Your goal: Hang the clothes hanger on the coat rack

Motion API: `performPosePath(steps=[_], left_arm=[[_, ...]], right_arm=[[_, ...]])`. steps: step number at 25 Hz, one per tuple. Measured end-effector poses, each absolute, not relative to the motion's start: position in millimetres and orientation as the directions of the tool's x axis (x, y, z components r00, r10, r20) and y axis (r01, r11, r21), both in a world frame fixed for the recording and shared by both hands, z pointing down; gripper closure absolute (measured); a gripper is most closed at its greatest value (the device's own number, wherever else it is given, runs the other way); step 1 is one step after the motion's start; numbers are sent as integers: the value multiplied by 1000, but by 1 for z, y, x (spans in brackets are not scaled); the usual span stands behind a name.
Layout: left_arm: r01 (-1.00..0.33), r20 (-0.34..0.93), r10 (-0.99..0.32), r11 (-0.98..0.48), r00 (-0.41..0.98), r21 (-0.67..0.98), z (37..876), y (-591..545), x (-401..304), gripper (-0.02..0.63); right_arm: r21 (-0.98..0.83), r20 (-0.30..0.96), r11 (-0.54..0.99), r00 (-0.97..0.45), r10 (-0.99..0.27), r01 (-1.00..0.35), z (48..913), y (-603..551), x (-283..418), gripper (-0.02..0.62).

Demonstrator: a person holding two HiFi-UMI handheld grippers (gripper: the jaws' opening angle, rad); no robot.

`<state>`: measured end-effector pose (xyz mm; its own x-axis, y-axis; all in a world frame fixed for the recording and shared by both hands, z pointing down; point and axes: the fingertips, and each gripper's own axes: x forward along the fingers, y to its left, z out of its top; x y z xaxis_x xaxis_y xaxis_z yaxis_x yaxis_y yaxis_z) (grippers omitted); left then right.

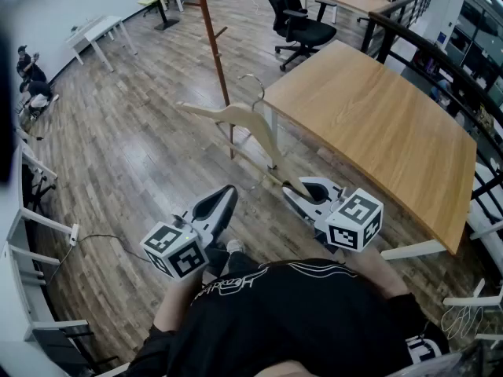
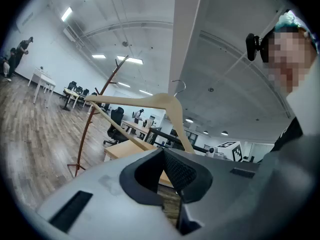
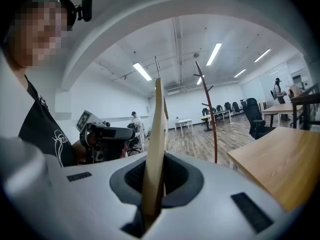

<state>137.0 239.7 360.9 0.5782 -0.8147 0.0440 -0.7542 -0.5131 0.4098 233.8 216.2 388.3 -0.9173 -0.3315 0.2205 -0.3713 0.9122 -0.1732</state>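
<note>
Nearest the camera, a black printed shirt (image 1: pixel 291 305) is seen at the bottom of the head view, with both grippers held out in front of it. The left tongs (image 1: pixel 228 192) are seen closed in the left gripper view, with nothing between them (image 2: pixel 165 159), and are pointed up and forward over the plank floor (image 1: pixel 134 163). The right tongs (image 1: pixel 295 192) are clamped on the lower end of one arm of the wooden clothes hanger (image 1: pixel 250 121); in the right gripper view that arm is seen edge-on, rising out of the closed jaws (image 3: pixel 156 134). The hanger is held in the air above the floor, just beside the near corner of the light wooden table (image 1: pixel 377 124), with its metal hook (image 1: pixel 255 82) at the far, upper end. It is not hung on anything. Beyond it, the slim brown coat rack (image 1: pixel 215 45) is stood on the floor, and its upper pegs are shown free in the left gripper view (image 2: pixel 93 118). Farther back, a black office chair (image 1: pixel 299 22) is placed beside the table's far end.
</note>
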Motion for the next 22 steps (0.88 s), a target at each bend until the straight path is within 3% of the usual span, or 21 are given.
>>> performPosePath(steps=[22], left_arm=[[-743, 74, -797, -520, 599, 422, 372, 230, 136, 598]], right_arm=[[-183, 262, 902, -904, -338, -391, 405, 209, 228, 548]])
